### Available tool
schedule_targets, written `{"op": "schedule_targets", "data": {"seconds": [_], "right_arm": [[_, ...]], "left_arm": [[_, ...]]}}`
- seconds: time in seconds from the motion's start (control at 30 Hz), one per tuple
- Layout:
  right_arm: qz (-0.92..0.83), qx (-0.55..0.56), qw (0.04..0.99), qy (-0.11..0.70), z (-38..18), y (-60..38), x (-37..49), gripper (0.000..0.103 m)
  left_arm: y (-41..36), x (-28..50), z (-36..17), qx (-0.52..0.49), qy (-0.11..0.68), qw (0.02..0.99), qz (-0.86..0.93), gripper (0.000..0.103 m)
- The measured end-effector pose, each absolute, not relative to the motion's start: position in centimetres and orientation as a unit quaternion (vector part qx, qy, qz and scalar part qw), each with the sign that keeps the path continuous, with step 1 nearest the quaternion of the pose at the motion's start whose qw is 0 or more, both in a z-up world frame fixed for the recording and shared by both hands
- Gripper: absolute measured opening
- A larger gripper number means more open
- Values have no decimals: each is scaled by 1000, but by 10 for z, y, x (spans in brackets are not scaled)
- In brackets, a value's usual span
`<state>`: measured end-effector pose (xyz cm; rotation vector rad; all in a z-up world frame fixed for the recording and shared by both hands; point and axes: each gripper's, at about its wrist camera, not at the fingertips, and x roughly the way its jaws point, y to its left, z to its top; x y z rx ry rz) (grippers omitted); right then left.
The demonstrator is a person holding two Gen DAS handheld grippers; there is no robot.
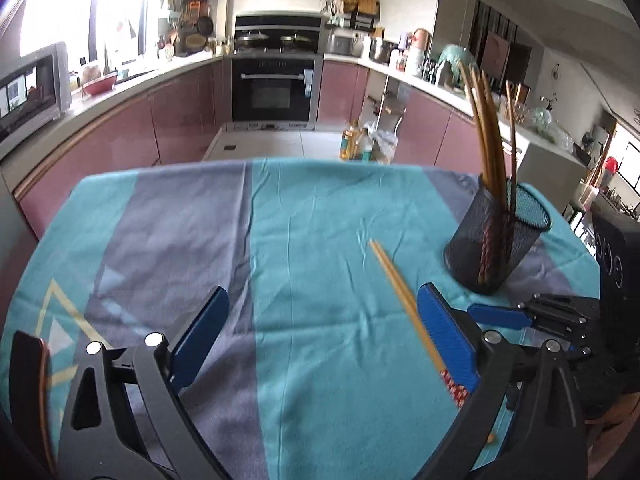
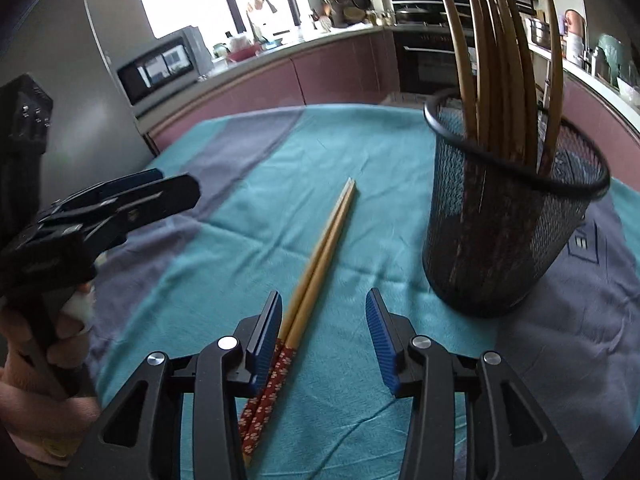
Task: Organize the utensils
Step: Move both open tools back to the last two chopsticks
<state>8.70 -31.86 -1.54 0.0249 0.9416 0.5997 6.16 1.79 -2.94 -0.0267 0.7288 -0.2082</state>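
A pair of wooden chopsticks with red patterned handles lies on the teal and grey tablecloth; it also shows in the left wrist view. A black mesh holder with several chopsticks standing in it is to their right, also seen in the left wrist view. My right gripper is open, low over the cloth, its left finger beside the chopsticks' handle end. My left gripper is open and empty above the cloth, left of the chopsticks.
The left gripper and the hand holding it appear at the left of the right wrist view. The right gripper's tip shows in the left wrist view. Kitchen counters, a microwave and an oven stand beyond the table.
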Motion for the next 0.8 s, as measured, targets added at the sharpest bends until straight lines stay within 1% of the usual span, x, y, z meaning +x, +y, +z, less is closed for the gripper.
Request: {"op": "schedule_targets", "data": {"seconds": [0.17, 0.63, 0.8], "right_arm": [[278, 13, 848, 451, -22, -320, 86, 40], [272, -2, 849, 452, -25, -310, 89, 38], [264, -10, 850, 457, -26, -308, 91, 35]], "left_arm": [[8, 59, -40, -4, 368, 924, -99, 92], [-4, 56, -40, 15, 367, 925, -92, 92], [-4, 57, -42, 13, 372, 923, -96, 92]]}}
